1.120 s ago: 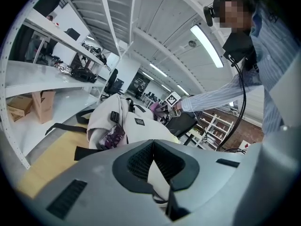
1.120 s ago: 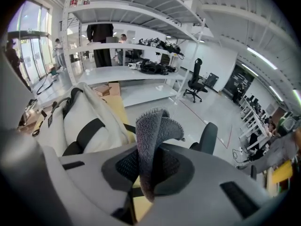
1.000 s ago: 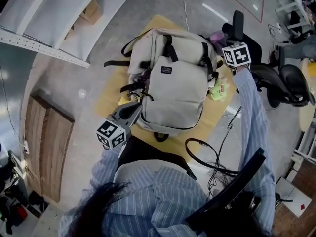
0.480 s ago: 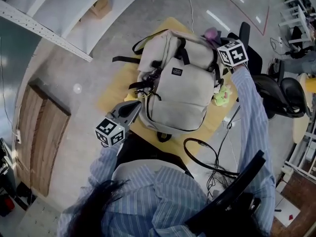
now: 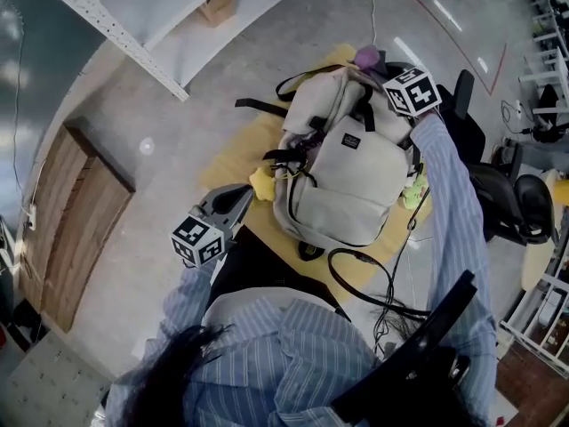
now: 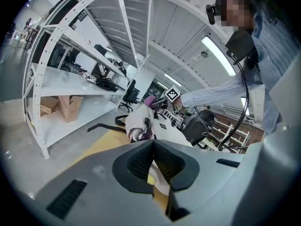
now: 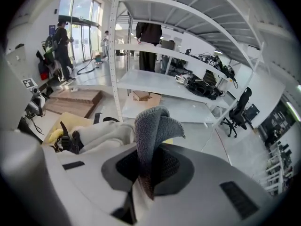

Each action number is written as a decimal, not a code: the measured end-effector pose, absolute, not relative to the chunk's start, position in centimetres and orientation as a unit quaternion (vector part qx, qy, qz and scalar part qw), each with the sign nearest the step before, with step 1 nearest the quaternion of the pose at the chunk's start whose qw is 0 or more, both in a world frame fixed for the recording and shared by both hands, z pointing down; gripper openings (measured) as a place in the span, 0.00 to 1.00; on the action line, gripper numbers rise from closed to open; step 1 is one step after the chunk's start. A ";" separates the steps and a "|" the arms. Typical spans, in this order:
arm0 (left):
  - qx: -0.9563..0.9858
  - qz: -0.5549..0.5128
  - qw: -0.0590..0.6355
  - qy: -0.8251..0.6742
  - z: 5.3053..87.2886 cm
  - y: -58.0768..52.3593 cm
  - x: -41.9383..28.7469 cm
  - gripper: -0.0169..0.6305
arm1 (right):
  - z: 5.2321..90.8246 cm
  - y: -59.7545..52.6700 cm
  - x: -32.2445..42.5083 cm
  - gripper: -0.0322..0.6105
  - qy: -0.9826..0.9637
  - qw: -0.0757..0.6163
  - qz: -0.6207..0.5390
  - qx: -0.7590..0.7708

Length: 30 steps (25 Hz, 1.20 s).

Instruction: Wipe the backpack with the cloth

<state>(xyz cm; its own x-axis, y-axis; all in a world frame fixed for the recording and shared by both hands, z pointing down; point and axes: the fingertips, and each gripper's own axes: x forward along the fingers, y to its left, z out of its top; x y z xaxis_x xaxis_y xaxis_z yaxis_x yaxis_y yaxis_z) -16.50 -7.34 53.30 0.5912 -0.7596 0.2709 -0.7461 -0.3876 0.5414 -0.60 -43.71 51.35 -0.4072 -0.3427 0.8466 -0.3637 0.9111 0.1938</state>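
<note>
A beige backpack [image 5: 351, 172] with black straps lies flat on a yellow table top [image 5: 236, 154]. My right gripper [image 5: 378, 68] is at the backpack's top far end, shut on a grey cloth [image 5: 365, 57]. The right gripper view has that cloth [image 7: 155, 126] standing up between the pads of the right gripper [image 7: 149, 157], with the backpack [image 7: 101, 133] just beyond. My left gripper [image 5: 248, 191] hovers beside the backpack's near left edge, shut and empty. From the left gripper [image 6: 153, 144] the backpack [image 6: 157, 126] lies ahead.
A yellow soft toy [image 5: 261, 183] lies by the backpack's left side and a green one [image 5: 413, 192] by its right. A black cable [image 5: 364, 269] loops near the front edge. Office chairs [image 5: 507, 194] stand at the right, white shelving [image 5: 133, 34] at the left.
The head view has shifted, so the backpack sits further right and up in the picture. My right gripper with the cloth has come closer over the backpack's top. The left gripper has hardly moved.
</note>
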 end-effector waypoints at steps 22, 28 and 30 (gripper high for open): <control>0.801 -0.026 0.321 -0.504 53.9 -5.4 -20.5 0.03 | 52.1 -38.7 -14.7 0.11 -0.870 0.479 -0.017 0.116; 0.807 -0.023 0.320 -0.496 53.5 -5.9 -19.1 0.03 | 53.0 -33.9 -14.5 0.11 -0.875 0.476 -0.006 0.088; 0.808 -0.023 0.319 -0.495 53.4 -6.0 -18.5 0.03 | 52.9 -32.2 -14.3 0.11 -0.879 0.469 -0.006 0.080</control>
<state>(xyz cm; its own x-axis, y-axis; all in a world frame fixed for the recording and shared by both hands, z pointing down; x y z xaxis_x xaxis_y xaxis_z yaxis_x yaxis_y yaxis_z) -18.50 -5.99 53.37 0.5089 -0.8147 0.2778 -0.7848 -0.3065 0.5387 -14.29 -32.21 52.92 -0.5465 -0.1466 0.8245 -0.1360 0.9870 0.0854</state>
